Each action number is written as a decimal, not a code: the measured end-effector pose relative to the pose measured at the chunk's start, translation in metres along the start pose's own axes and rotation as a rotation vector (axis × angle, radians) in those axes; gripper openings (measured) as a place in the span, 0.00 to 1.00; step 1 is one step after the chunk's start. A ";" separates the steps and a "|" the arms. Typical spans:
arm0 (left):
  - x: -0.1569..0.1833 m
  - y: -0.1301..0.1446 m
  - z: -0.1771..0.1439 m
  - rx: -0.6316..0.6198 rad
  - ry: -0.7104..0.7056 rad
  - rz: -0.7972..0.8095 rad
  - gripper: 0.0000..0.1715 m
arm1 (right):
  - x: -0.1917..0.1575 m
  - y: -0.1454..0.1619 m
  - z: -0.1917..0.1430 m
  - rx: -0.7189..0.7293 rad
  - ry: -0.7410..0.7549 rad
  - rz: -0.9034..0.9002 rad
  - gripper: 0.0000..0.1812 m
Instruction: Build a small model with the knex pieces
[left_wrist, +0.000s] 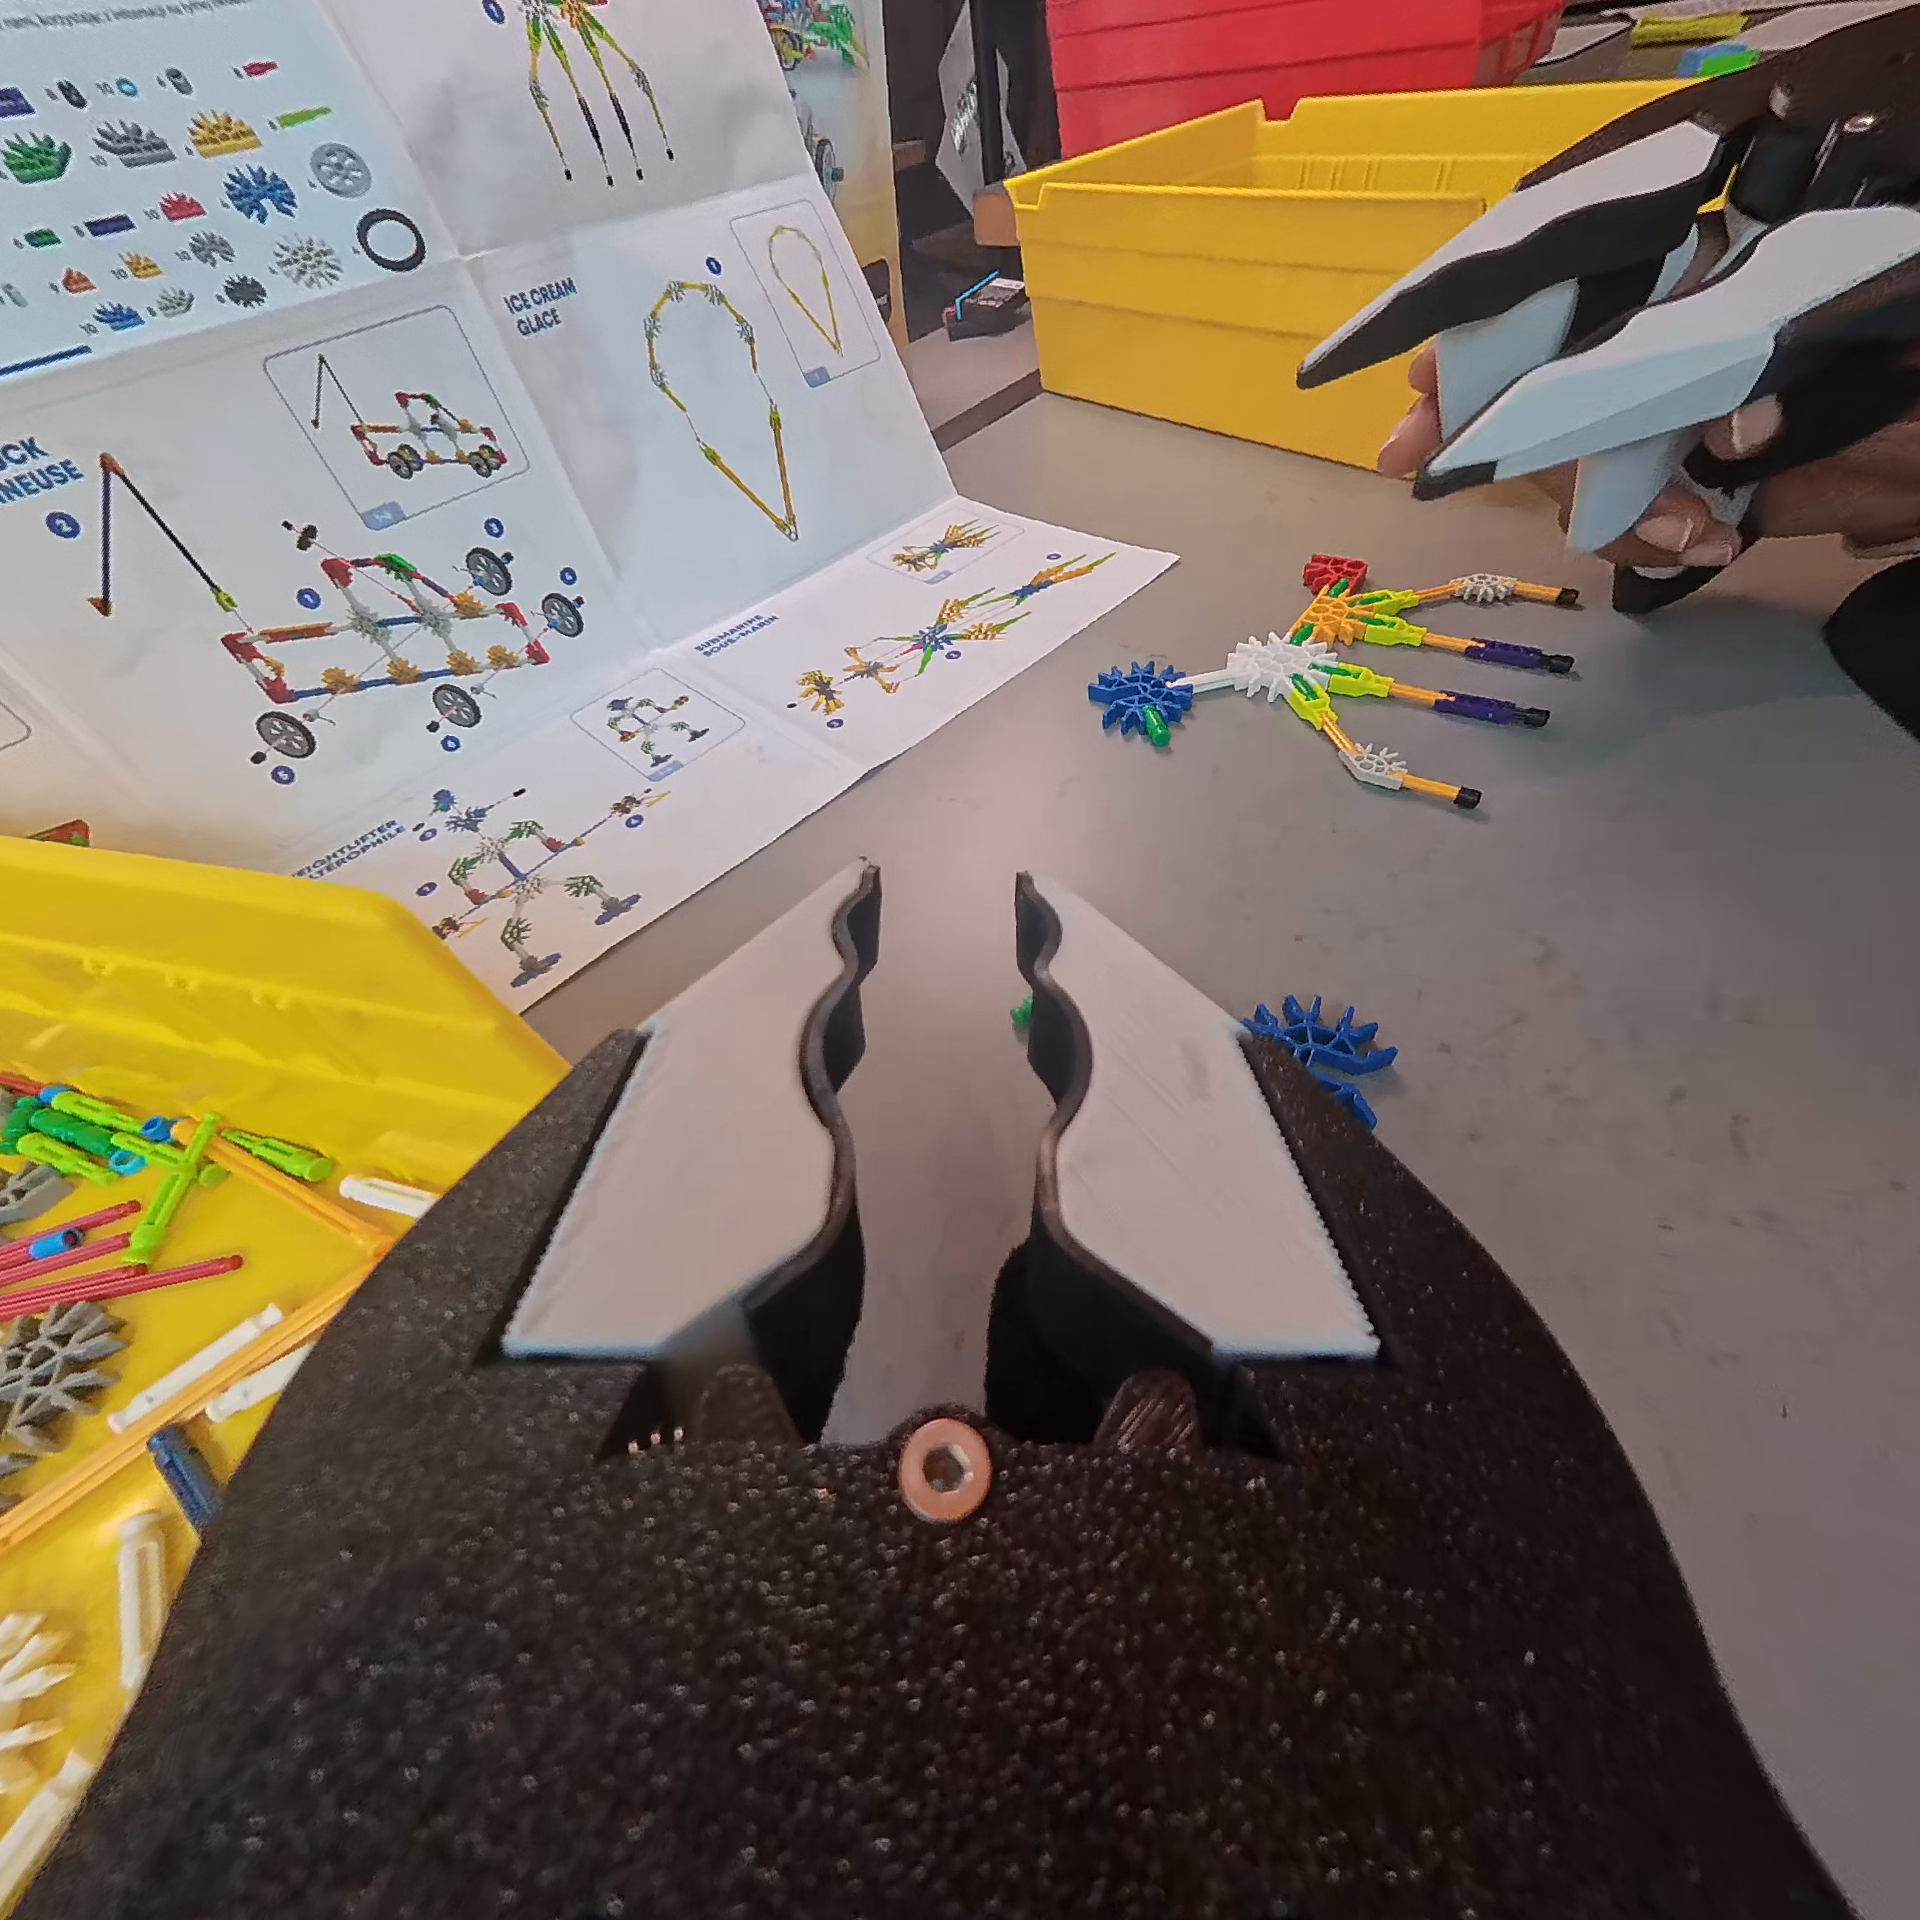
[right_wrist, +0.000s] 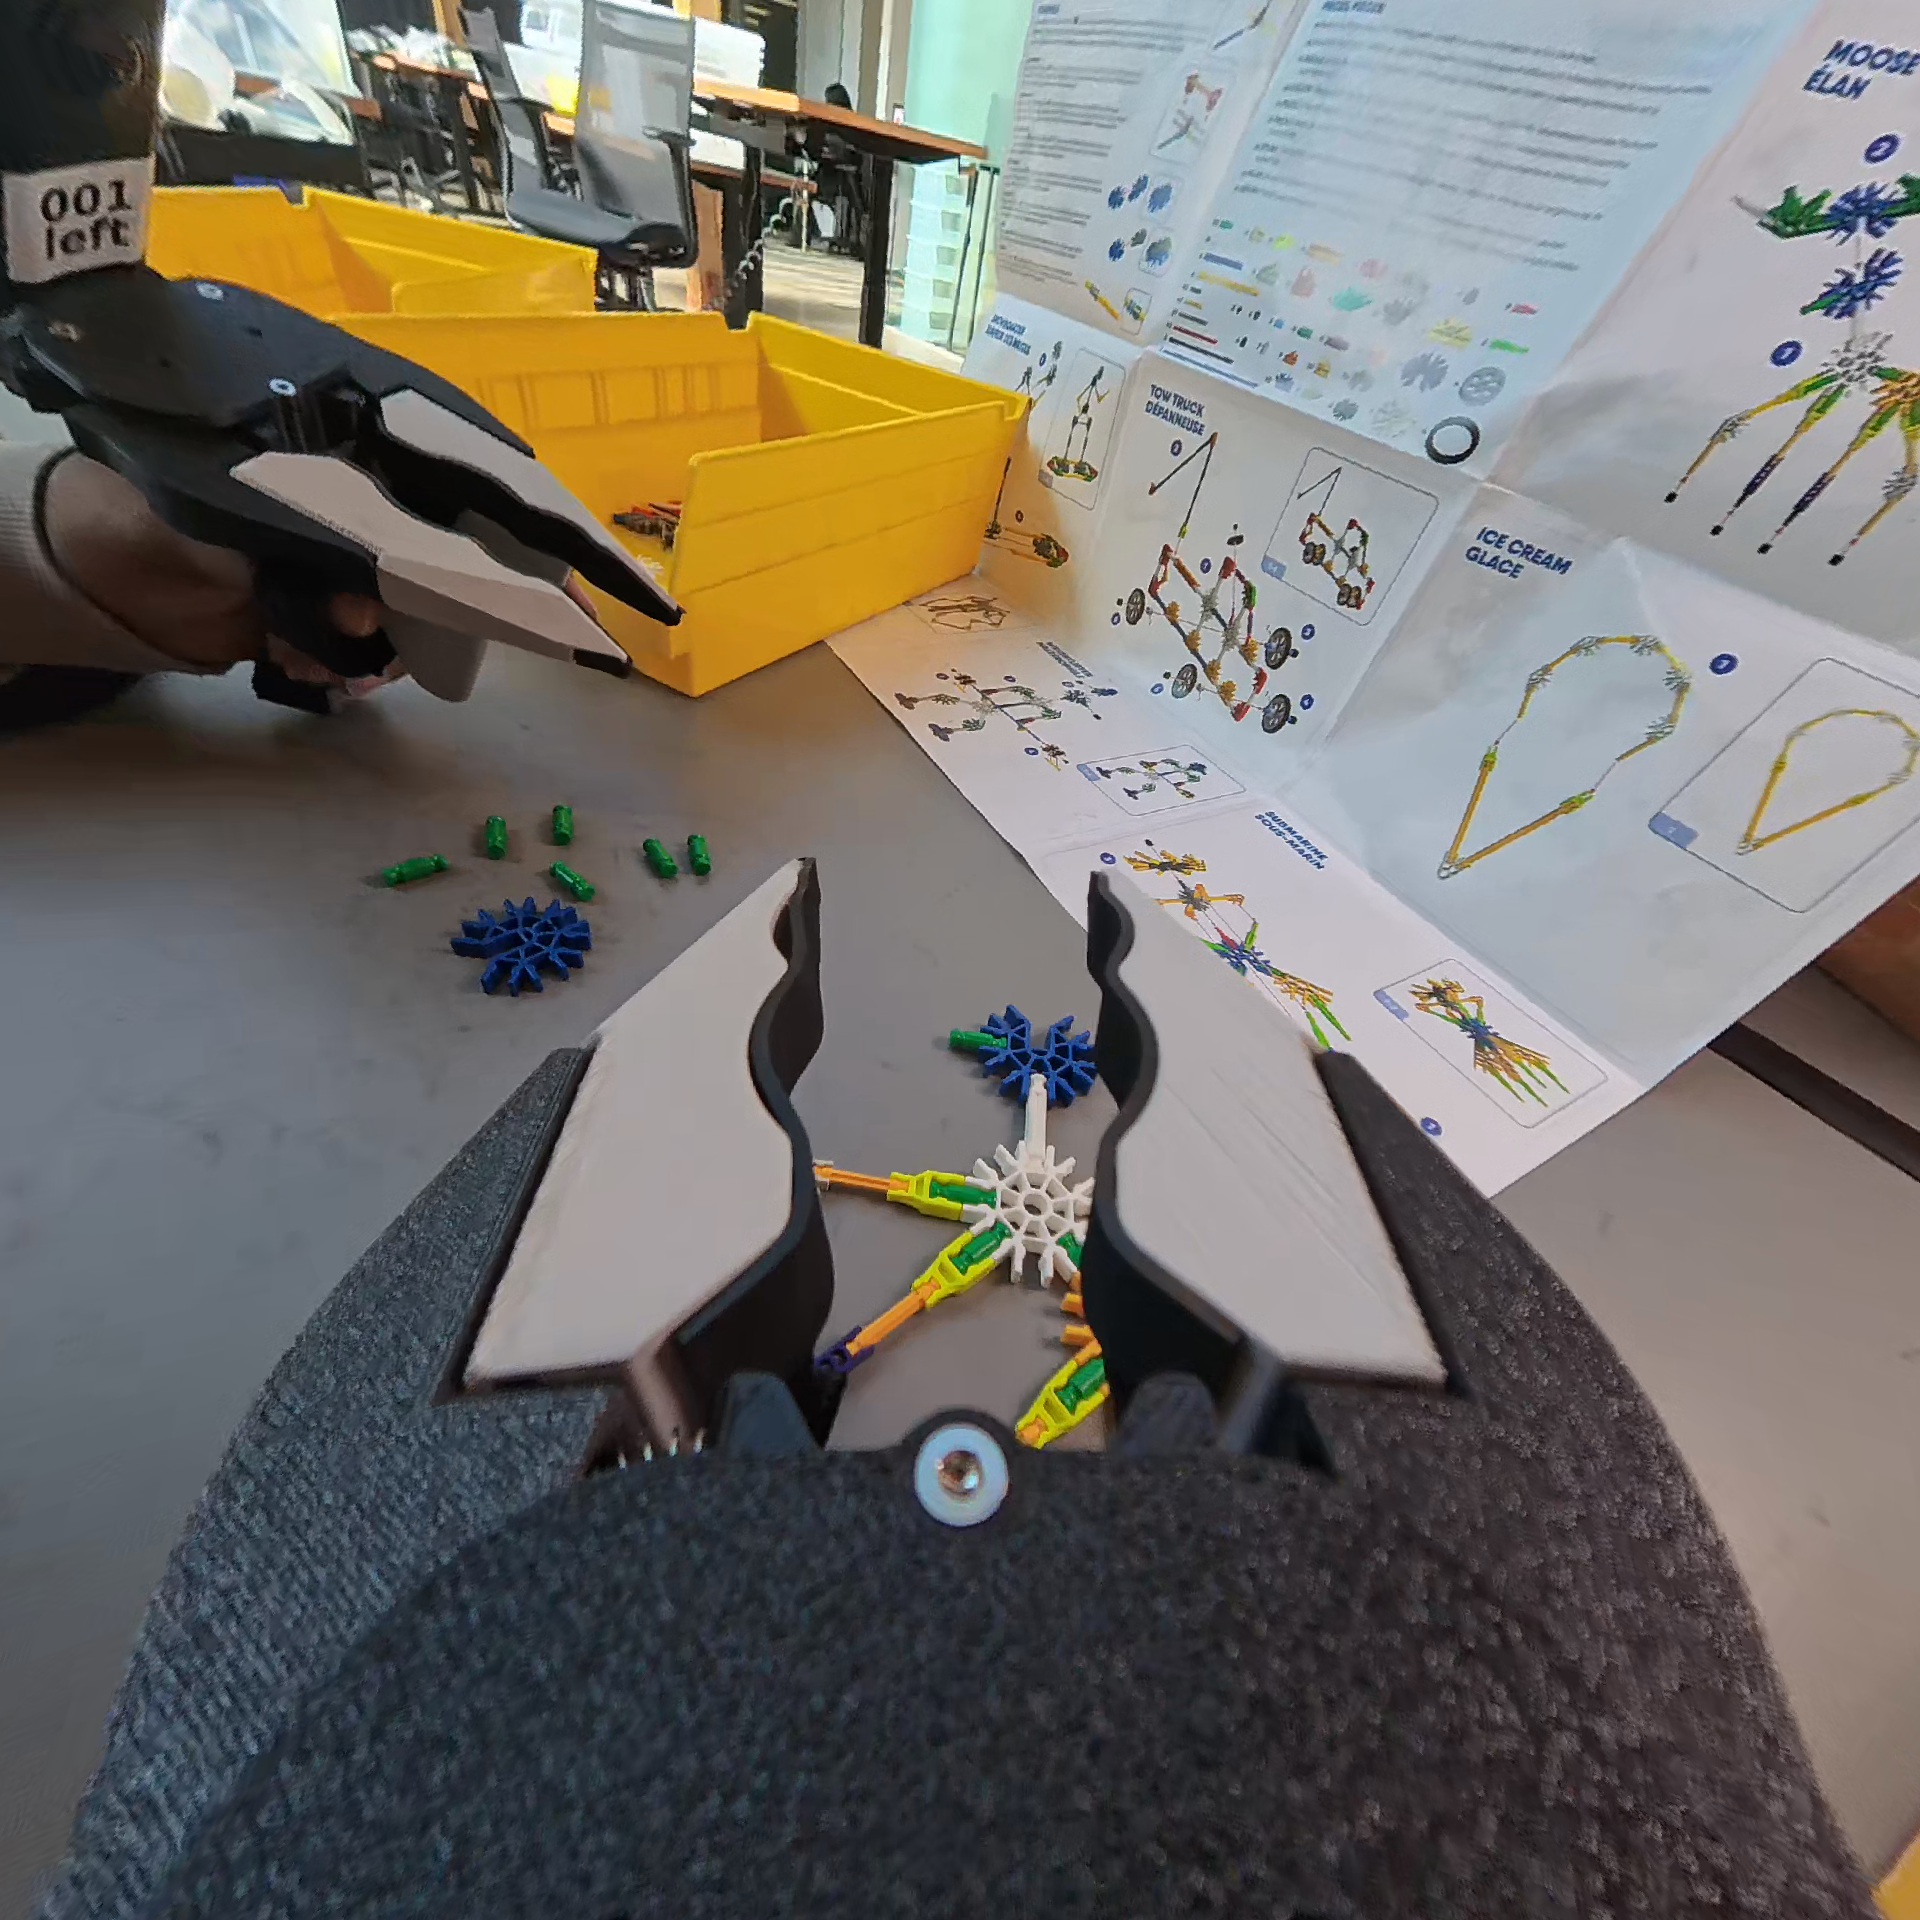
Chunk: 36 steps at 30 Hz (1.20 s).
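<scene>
The left tool (left_wrist: 945, 883) hangs low over the grey bench (left_wrist: 1558, 1143) with its jaws parted and nothing between them. Just off its right finger lies a loose blue connector (left_wrist: 1325, 1044), and a small green peg (left_wrist: 1021, 1010) peeks out beside the same finger. To its left sits a yellow parts tray (left_wrist: 260, 966) of rods and connectors, close enough to reach. Ahead and to its left, a fold-out instruction sheet (left_wrist: 582, 436) stands propped against something behind it, presumably so its diagrams face the worker.

The right tool (right_wrist: 951, 883) is also open and empty, poised directly above a partly built model (right_wrist: 1029, 1205) that lies flat on the bench: a white hub with yellow-green arms and a blue connector at its far end. Farther off to its left, several green pegs (right_wrist: 566, 847) lie scattered around another blue connector, apparently laid out as stock. Yellow bins (right_wrist: 831, 488) stand beyond them.
</scene>
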<state>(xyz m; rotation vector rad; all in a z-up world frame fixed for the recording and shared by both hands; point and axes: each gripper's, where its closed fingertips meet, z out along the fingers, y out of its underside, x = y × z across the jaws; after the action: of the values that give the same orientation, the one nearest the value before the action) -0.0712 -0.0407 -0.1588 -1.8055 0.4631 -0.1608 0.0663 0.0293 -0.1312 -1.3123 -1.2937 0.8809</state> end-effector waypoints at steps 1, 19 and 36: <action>0.000 0.001 0.000 -0.001 0.001 -0.002 0.15 | 0.004 -0.002 -0.003 0.017 0.005 0.030 0.28; 0.006 0.005 0.001 -0.023 0.054 0.044 0.15 | 0.007 0.000 -0.003 0.009 0.003 0.073 0.28; 0.087 0.058 0.000 -0.351 0.449 0.133 0.26 | -0.018 0.009 0.002 -0.064 -0.064 -0.031 0.27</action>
<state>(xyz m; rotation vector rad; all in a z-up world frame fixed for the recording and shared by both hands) -0.0053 -0.0876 -0.2248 -2.0753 0.9763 -0.4173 0.0632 0.0138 -0.1428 -1.3189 -1.3985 0.8718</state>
